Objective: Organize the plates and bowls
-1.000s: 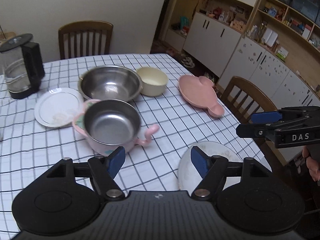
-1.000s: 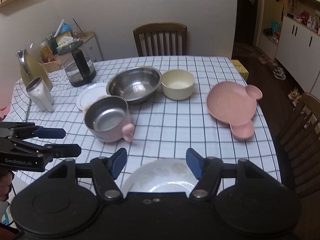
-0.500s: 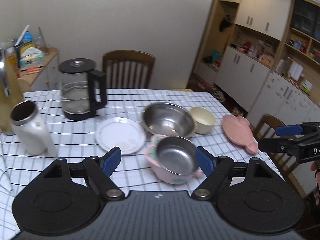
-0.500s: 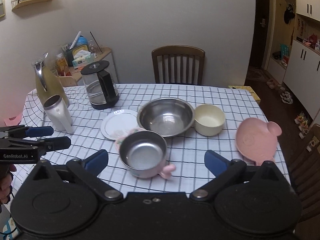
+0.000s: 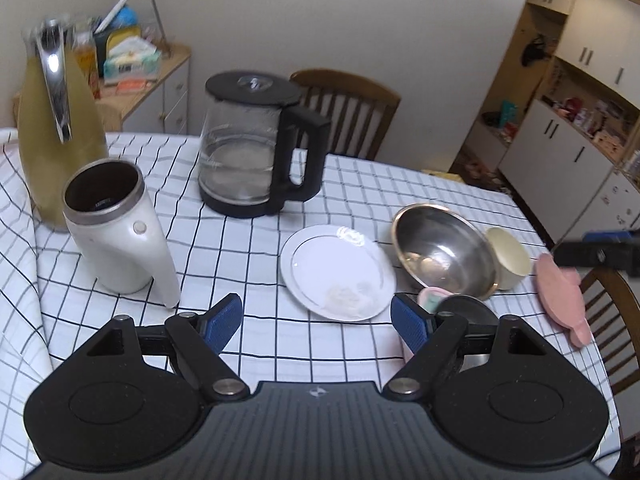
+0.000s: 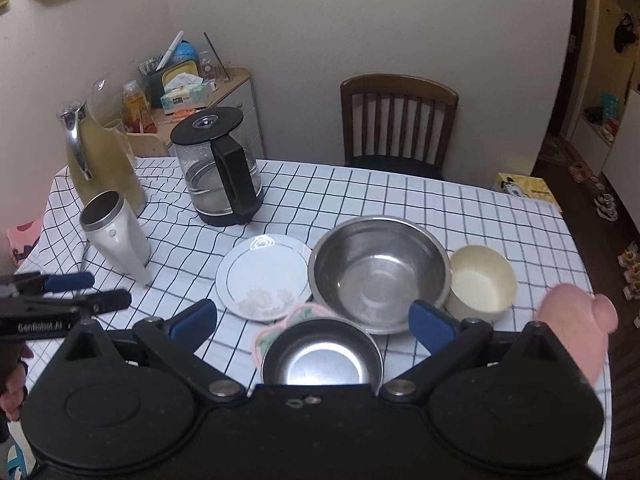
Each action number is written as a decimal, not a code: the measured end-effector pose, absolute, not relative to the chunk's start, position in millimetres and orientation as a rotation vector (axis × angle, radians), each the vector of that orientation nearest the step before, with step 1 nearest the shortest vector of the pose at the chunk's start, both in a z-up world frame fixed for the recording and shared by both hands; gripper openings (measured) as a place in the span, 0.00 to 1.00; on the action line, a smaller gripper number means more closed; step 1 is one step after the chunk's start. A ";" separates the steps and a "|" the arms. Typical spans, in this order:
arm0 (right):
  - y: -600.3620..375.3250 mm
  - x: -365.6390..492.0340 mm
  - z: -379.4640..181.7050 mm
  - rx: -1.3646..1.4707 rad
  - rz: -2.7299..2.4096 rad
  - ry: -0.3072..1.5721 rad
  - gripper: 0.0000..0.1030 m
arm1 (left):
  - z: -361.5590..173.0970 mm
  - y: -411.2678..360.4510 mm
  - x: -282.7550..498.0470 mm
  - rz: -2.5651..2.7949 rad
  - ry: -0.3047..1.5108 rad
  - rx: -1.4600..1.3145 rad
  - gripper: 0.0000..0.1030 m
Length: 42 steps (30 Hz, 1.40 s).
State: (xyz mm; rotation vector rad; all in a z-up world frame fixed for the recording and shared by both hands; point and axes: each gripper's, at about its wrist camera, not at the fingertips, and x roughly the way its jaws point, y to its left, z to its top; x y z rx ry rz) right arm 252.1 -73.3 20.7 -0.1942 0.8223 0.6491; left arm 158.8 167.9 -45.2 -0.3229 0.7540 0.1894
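A white plate [image 5: 338,272] [image 6: 264,274] lies mid-table. To its right sit a large steel bowl [image 5: 444,252] [image 6: 378,272], a cream bowl [image 5: 510,258] [image 6: 480,282] and a pink mouse-shaped plate [image 5: 560,296] [image 6: 576,328]. A small steel bowl in a pink holder [image 6: 322,354] [image 5: 460,308] is nearest, partly hidden by the gripper bodies. My left gripper [image 5: 316,322] is open and empty above the cloth in front of the white plate. My right gripper [image 6: 312,322] is open and empty above the small steel bowl.
A glass kettle [image 5: 256,144] [image 6: 218,168], a white cup-shaped appliance [image 5: 116,228] [image 6: 116,236] and a yellow-green jug [image 5: 56,128] [image 6: 100,156] stand at the back left. Wooden chairs [image 6: 396,120] [image 5: 616,320] stand at the far side and right edge. The checked tablecloth [image 5: 240,264] is wrinkled at the left.
Both grippers have swung left and drawn back; the kettle and jug side of the table now fills the views. The near white plate has left both views. Both jaws stand wider apart.
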 end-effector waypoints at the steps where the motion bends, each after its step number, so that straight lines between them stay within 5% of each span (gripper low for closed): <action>1: -66.8 263.7 18.4 -0.198 0.656 0.833 0.99 | -48.8 170.0 163.7 0.195 0.765 -0.326 0.79; 30: 80.0 438.9 -104.8 -0.483 0.868 1.071 0.73 | -146.1 196.1 273.7 0.312 0.990 -0.479 0.78; 35: 94.4 448.9 -121.0 -0.520 0.907 1.118 0.67 | -158.1 200.8 280.3 0.287 1.004 -0.547 0.63; 37: 99.4 452.8 -126.5 -0.536 0.930 1.154 0.53 | -162.9 202.2 282.5 0.275 1.016 -0.570 0.58; 42: 110.0 454.4 -135.8 -0.618 0.984 1.180 0.52 | -169.2 200.1 284.4 0.248 1.022 -0.604 0.54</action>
